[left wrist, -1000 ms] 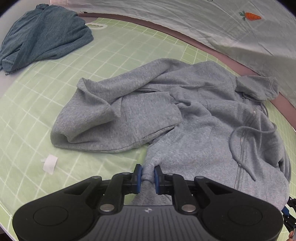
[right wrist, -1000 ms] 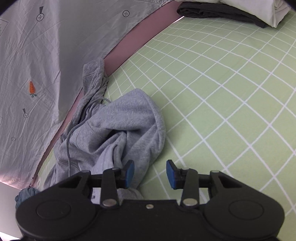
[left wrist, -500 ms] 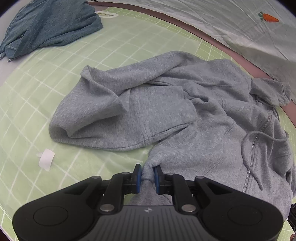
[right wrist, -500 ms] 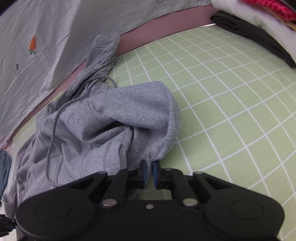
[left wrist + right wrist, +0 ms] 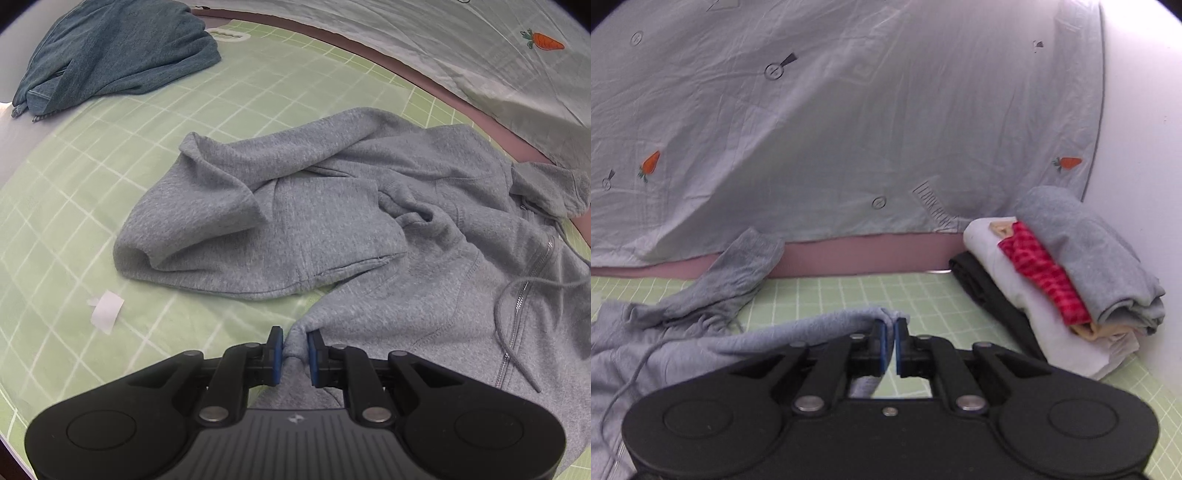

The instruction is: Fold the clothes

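The left gripper point(image 5: 295, 349) pinched a fold of the gray hoodie point(image 5: 332, 206), which sprawled crumpled ahead of it on the green grid mat point(image 5: 110, 155). The right gripper point(image 5: 890, 345) was pressed together on another edge of that hoodie point(image 5: 683, 339). A stack of folded clothes point(image 5: 1063, 280) sat ahead to its right; a teal garment point(image 5: 110, 51) lay far left of the left gripper.
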`<state>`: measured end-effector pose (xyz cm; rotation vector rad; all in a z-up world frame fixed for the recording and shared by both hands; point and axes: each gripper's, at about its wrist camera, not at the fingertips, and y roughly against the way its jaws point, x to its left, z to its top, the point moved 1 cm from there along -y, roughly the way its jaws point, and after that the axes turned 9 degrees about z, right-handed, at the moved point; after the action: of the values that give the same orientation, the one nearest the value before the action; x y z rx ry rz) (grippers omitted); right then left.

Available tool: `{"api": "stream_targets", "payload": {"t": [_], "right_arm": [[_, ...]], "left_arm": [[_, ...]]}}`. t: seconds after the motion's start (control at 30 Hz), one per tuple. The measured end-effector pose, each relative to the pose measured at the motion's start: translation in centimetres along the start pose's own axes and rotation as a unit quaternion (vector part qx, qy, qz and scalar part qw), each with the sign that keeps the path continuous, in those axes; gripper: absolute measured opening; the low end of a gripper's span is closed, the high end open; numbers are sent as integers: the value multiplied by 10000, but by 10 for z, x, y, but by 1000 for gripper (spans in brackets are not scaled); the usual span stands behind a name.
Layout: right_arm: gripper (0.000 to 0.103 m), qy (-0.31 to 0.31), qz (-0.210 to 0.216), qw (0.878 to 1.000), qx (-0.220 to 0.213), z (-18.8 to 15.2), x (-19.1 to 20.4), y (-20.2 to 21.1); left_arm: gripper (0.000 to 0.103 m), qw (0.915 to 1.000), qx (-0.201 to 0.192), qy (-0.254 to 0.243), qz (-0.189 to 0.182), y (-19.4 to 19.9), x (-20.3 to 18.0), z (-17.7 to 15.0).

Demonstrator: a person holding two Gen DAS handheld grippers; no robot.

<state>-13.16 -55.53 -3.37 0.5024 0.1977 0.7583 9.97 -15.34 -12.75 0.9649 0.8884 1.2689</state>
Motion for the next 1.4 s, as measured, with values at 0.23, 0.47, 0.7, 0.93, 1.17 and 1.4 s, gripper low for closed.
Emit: {"api": "stream_targets", "payload": {"t": [0.23, 0.47, 0.7, 0.93, 1.17, 1.4], "right_arm": [[69, -1098, 330, 9906, 741, -39, -20, -13], [72, -1594, 351, 9742, 1556, -104, -1, -16], [45, -1398, 233, 9726, 1842, -127, 13, -23], [7, -680, 86, 9840, 1647, -114, 3, -23], [10, -124, -883, 9920, 889, -56, -44, -28], [49, -1499, -361, 9806, 1212, -85, -58, -24]], "left_arm": [[17, 10000, 26, 22, 23, -2, -1, -2], [19, 9998, 72, -113, 121, -5, -4, -2], [21, 9997, 104, -147, 156, -6, -4, -1], [21, 9997, 76, -149, 194, -6, -5, -2], [22, 9998, 98, -110, 166, -7, -4, -3], [23, 9997, 99, -82, 204, -8, -4, -4]]}}
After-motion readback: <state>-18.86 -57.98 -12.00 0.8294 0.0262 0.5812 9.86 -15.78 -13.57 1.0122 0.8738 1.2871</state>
